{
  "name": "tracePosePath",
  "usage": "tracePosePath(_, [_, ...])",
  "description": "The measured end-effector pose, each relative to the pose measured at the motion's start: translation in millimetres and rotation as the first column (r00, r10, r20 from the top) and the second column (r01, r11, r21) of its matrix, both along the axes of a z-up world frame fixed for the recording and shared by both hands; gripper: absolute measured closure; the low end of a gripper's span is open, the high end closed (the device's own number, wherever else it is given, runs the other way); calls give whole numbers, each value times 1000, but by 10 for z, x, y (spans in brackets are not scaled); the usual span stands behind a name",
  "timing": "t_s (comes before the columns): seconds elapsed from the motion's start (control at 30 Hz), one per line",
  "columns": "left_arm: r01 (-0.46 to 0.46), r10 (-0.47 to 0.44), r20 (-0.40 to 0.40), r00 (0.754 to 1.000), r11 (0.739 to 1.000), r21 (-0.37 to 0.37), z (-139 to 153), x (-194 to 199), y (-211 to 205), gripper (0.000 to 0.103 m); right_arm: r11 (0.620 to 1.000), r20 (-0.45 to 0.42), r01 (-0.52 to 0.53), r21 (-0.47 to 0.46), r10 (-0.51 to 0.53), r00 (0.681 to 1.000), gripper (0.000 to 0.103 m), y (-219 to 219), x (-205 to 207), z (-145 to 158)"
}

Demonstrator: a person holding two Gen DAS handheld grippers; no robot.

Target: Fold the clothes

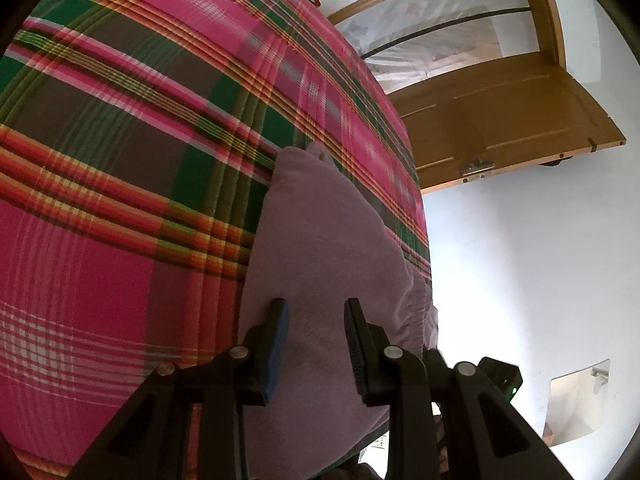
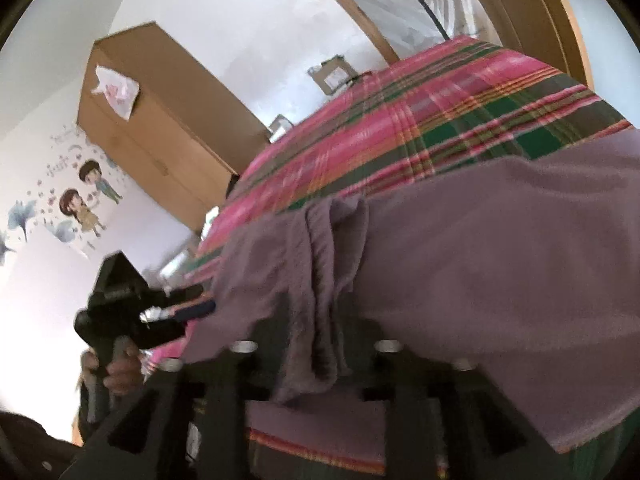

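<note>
A purple garment (image 1: 320,232) lies on a bed covered by a pink, green and brown plaid sheet (image 1: 120,140), near the bed's edge. My left gripper (image 1: 316,320) stands open just above the garment's near part, with flat cloth showing in the gap between its fingers. In the blurred right wrist view the purple garment (image 2: 480,248) spreads across the plaid sheet (image 2: 400,120), and a bunched fold of it hangs between the fingers of my right gripper (image 2: 316,332). Cloth covers the fingertips, and the jaws stand wide apart. The left gripper (image 2: 200,308) shows at the left, held by a hand (image 2: 120,372).
The bed's edge runs down the right of the left wrist view, with white floor or wall beyond it and an open wooden door (image 1: 500,120). A wooden wardrobe (image 2: 160,120), cartoon wall stickers (image 2: 80,200) and a cardboard box (image 2: 332,72) stand beyond the bed.
</note>
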State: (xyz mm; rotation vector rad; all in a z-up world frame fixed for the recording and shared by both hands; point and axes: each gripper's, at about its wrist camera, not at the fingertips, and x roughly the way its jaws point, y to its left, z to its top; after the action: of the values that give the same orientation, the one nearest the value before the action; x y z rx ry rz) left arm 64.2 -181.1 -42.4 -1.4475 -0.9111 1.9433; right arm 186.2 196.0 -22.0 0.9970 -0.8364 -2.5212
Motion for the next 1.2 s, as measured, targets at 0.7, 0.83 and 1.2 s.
tracePosePath(0.7, [2, -2, 4, 1000, 1000, -11, -21, 7, 46, 74, 989, -42, -136, 52, 138, 990, 86, -243, -296, 24])
tracePosePath(0.83, [5, -5, -14, 1000, 1000, -8, 14, 31, 61, 74, 991, -65, -112, 68, 117, 991, 87, -255, -182, 130])
tracePosePath(1.2, [12, -14, -33, 999, 998, -60, 42, 53, 144, 73, 985, 73, -18, 172, 5, 997, 81, -118, -139, -57])
